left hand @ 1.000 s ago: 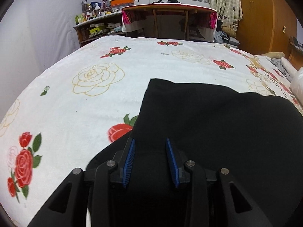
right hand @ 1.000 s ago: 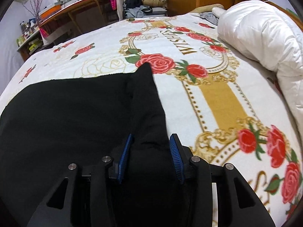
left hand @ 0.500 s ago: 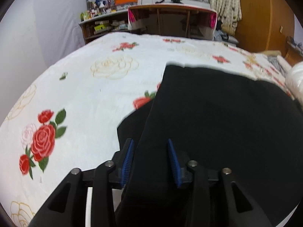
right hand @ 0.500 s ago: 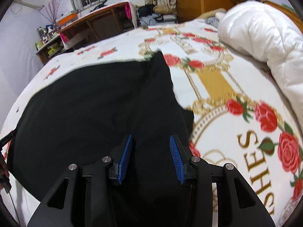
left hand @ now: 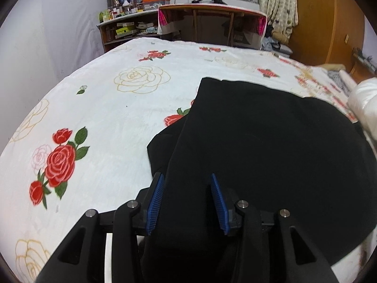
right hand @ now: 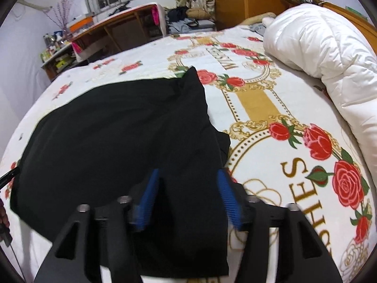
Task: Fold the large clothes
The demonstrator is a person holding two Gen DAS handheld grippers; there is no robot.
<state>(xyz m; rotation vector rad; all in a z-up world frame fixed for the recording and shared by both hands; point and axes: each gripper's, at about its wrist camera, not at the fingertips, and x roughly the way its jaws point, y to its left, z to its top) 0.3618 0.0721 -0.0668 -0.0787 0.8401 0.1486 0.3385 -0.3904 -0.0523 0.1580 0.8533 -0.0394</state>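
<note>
A large black garment (left hand: 271, 146) lies on the rose-print bedspread (left hand: 113, 118), its near part lifted off the bed. My left gripper (left hand: 186, 179) holds the garment's left near edge between its blue pads (left hand: 155, 198); the jaws stand apart with cloth between them. In the right wrist view the same garment (right hand: 122, 127) spreads to the left. My right gripper (right hand: 188, 176) holds its right near edge between its blue pads (right hand: 227, 198) in the same way. A lower layer of the garment shows under the raised edge on each side.
A white duvet (right hand: 325, 54) is bunched at the right of the bed. A wooden desk (left hand: 212, 23) and a cluttered shelf (left hand: 124, 26) stand past the far edge. A wooden wardrobe (left hand: 329, 16) is at the far right.
Both grippers have risen and pulled back with the garment's near edge. The cloth now hangs up off the bed and a lower layer shows beneath it.
</note>
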